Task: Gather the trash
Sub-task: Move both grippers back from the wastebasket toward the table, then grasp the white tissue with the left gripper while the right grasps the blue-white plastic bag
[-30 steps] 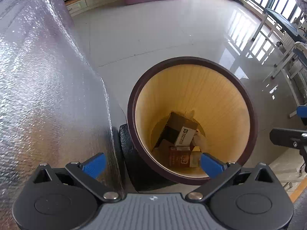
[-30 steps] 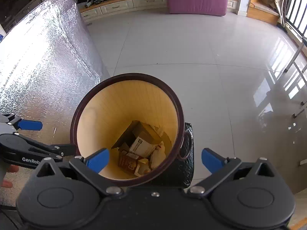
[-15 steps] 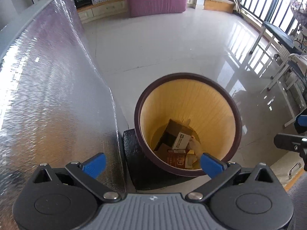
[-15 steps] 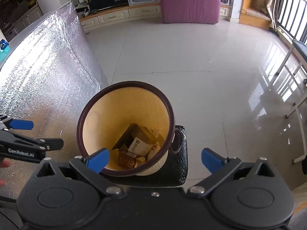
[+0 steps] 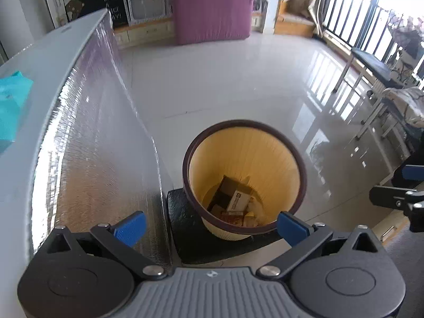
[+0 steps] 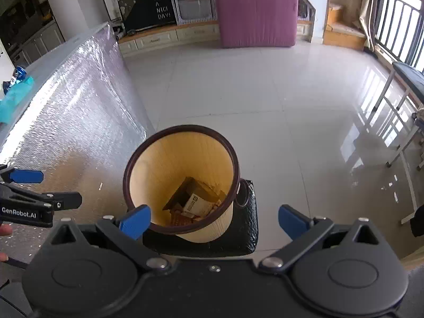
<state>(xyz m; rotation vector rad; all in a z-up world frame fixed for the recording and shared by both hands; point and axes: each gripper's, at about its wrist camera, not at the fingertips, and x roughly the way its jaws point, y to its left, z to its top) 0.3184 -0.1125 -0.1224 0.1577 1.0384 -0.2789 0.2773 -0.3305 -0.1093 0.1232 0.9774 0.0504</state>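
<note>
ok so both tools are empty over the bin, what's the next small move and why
Probably swing the left tool toward the tabletop: both tools are open and empty, the bin already holds boxes, and a teal item lies up there.

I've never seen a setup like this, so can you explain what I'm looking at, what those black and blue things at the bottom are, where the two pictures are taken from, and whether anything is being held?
No robot here: a person holds a pair of tongs in each hand, each with a camera looking forward along its blue-tipped fingers. One picture is from the left tongs, the other from the right tongs. Both pairs are open and hold nothing. Each view also catches the other pair at its edge. Below stands a yellow bin with a dark rim, set on a black mat on the tiled floor. Inside lie boxes and paper scraps. Beside it is a counter with a silvery foil side.
</note>
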